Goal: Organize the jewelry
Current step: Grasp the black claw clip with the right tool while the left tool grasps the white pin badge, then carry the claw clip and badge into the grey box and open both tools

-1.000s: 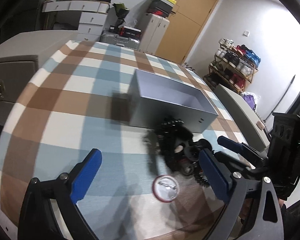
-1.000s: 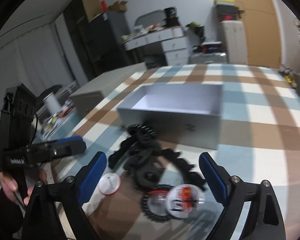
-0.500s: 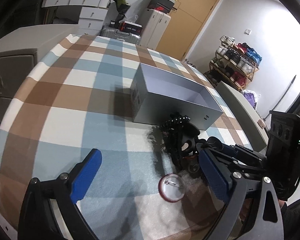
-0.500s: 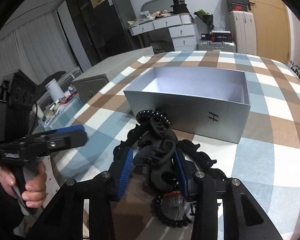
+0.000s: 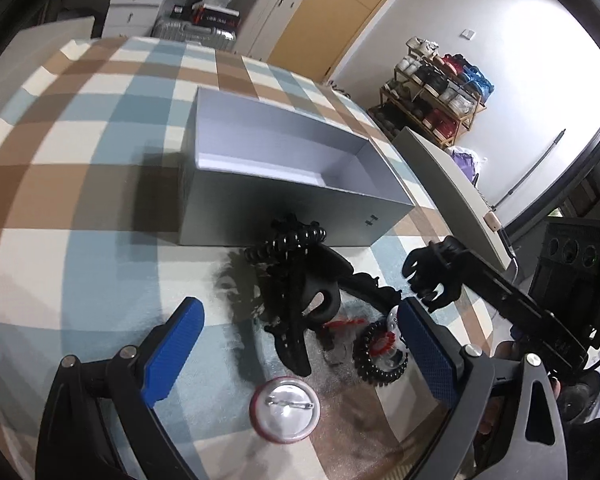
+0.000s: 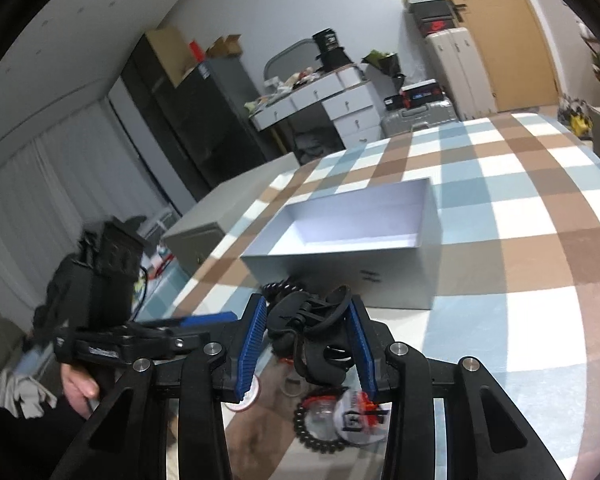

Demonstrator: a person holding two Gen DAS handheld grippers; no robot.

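An open grey box (image 5: 284,184) stands on the checked tablecloth; it also shows in the right wrist view (image 6: 352,256). In front of it lies a pile of black hair clips and coiled ties (image 5: 300,280), a beaded bracelet (image 5: 380,356) and a round pin badge (image 5: 285,410). My right gripper (image 6: 308,344) is shut on a black hair clip (image 6: 312,332) and holds it above the pile; the clip also shows in the left wrist view (image 5: 432,276). My left gripper (image 5: 296,352) is open and empty over the pile.
A grey cabinet (image 6: 208,228) stands beside the table on the left. A white drawer unit (image 6: 340,112), suitcases and a shoe rack (image 5: 440,88) stand further back. The tablecloth (image 5: 80,208) is bare left of the box.
My right gripper closed on a black hair clip in the pile and lifted it. My left gripper stayed open and moved closer over the pile.
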